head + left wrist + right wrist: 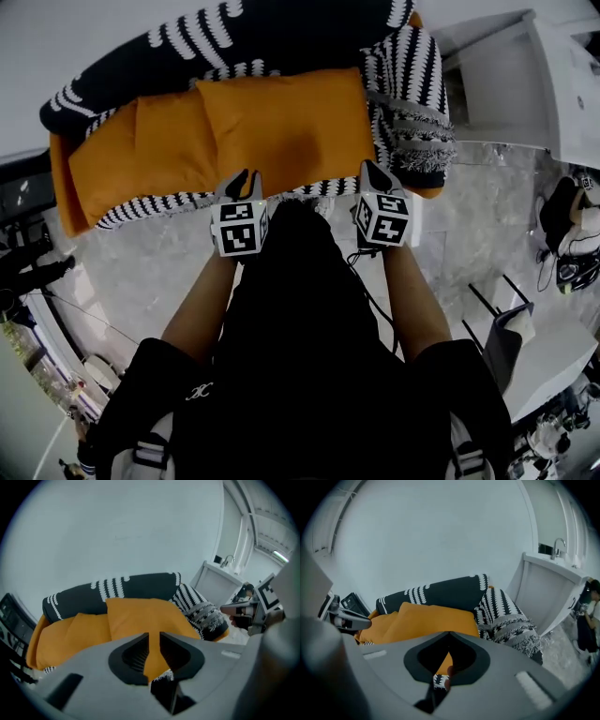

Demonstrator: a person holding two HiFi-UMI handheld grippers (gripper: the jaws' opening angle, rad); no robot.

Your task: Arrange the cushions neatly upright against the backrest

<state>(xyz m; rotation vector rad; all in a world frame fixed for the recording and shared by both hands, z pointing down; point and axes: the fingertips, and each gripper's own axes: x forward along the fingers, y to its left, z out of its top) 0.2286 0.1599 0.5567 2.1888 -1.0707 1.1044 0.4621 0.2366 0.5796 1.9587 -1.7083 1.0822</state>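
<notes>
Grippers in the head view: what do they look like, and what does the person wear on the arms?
The left gripper and right gripper each have black tapered fingers and a white cube printed with black square markers. In their own views the bodies are grey. A thin dark cable trails from the right one. The sleeves are short and black.

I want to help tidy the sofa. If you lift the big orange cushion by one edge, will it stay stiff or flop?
Probably floppy: the large orange fabric cushion lies flat with soft, rounded edges, so a lifted edge would likely sag. It looks puffy, so likely light for its size. Stood up, it may slump unless leaned on the black-and-white striped backrest.
</notes>
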